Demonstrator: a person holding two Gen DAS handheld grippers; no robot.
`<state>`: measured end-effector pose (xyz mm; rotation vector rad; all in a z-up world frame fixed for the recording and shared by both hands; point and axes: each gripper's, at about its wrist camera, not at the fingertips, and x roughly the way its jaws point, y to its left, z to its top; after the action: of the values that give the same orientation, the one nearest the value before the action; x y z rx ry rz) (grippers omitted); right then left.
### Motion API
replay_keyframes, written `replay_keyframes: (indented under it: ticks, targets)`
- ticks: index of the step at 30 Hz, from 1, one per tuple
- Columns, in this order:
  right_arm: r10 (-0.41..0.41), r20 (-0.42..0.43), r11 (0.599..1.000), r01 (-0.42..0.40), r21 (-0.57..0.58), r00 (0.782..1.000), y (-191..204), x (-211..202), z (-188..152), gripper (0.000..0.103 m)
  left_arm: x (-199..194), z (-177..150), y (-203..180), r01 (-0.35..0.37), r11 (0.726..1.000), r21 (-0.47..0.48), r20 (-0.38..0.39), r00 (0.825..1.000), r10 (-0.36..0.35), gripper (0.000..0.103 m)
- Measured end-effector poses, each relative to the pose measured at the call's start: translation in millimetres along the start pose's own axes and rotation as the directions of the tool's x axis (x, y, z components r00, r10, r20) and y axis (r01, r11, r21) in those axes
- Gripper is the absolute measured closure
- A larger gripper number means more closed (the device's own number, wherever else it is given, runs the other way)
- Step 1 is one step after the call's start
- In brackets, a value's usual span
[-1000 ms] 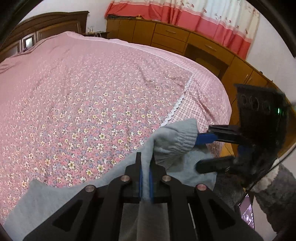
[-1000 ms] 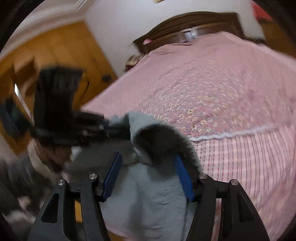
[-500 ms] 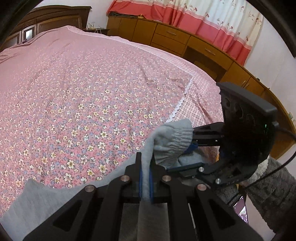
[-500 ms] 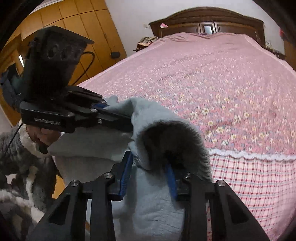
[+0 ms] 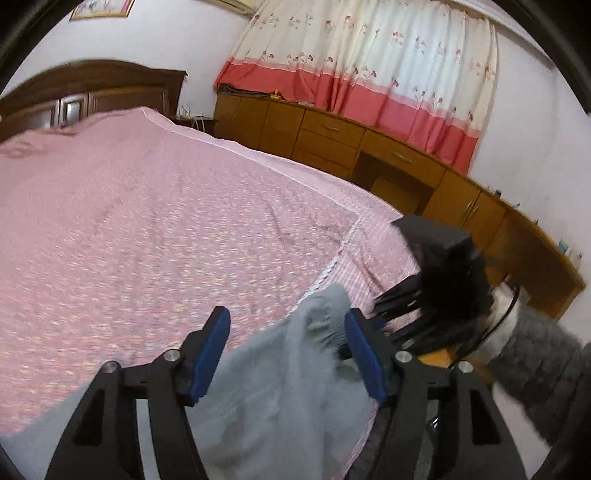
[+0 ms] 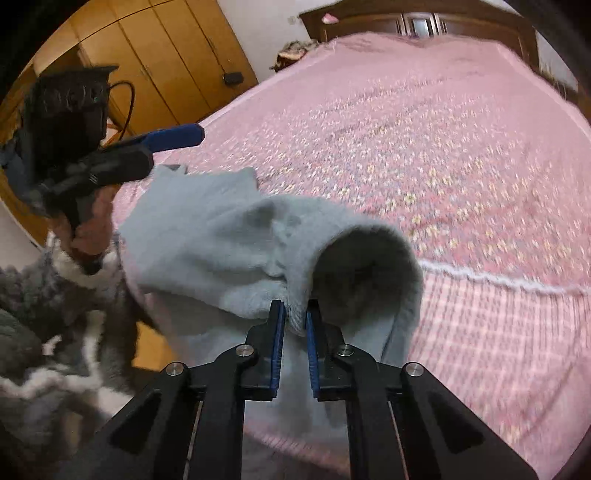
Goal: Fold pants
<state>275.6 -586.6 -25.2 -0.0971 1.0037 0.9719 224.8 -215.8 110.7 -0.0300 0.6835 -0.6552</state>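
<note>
A handover at the bed's (image 6: 461,155) 6 o'clock edge: the right gripper (image 6: 294,314), jaws just closing, pinches the pants (image 6: 221,236) waistband while the left gripper (image 5: 286,354), just sprung apart, lets go, so it likely must regrip elsewhere.

Grey pants (image 6: 207,236) lie at the edge of the pink floral bed (image 6: 424,155).

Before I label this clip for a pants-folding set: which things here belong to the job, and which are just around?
Job: pants; right claw, shut on them; left claw, open; bed.
Around: curtain; cabinets; wardrobe; headboard.
</note>
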Motion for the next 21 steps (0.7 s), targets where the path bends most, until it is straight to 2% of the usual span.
replay_keyframes:
  ticks: [3, 5, 8, 9, 10, 12, 14, 18, 21]
  targets:
    - [0.037, -0.003, 0.998, -0.037, 0.048, 0.999, -0.4, -22.8, -3.1, 0.095, 3.4, -10.1, 4.0, -0.076, 0.996, 0.039, -0.040, 0.996, 0.078, 0.033]
    - [0.015, -0.022, 0.998, -0.013, 0.059, 1.000, -2.0, -31.0, -9.0, 0.095, 13.8, -23.8, 10.5, -0.146, 0.987, 0.067, -0.091, 0.984, 0.152, 0.033]
    - [0.000, -0.043, 0.996, 0.004, 0.091, 0.999, -6.7, -35.7, -19.1, 0.095, 34.3, -46.2, 18.5, -0.259, 0.958, 0.120, -0.171, 0.945, 0.277, 0.033]
    - [-0.023, -0.048, 0.996, 0.027, 0.083, 0.999, -7.2, -32.4, -25.7, 0.095, 37.5, -53.0, 19.7, -0.272, 0.953, 0.132, -0.186, 0.938, 0.293, 0.033]
    - [-0.037, -0.043, 0.997, 0.040, 0.068, 0.998, -5.5, -29.9, -29.3, 0.094, 41.0, -61.3, 19.5, -0.277, 0.949, 0.148, -0.203, 0.931, 0.303, 0.034]
    - [-0.045, -0.025, 0.999, 0.046, 0.022, 0.999, -1.9, -21.1, -39.3, 0.091, 43.3, -73.5, 18.0, -0.267, 0.951, 0.158, -0.219, 0.930, 0.297, 0.034]
    - [-0.043, -0.027, 0.999, 0.043, 0.031, 0.999, -5.2, -10.0, -48.1, 0.077, 46.8, -80.2, 13.9, -0.265, 0.949, 0.169, -0.228, 0.926, 0.299, 0.034]
    - [-0.049, -0.030, 0.996, 0.051, 0.071, 0.998, -16.6, -1.4, -64.3, 0.075, 47.4, -85.8, 9.5, -0.268, 0.942, 0.203, -0.235, 0.920, 0.313, 0.033]
    - [-0.011, 0.018, 0.997, 0.009, 0.072, 1.000, -20.9, -5.5, -71.1, 0.075, 48.4, -86.6, 13.6, -0.269, 0.942, 0.201, -0.238, 0.919, 0.313, 0.033]
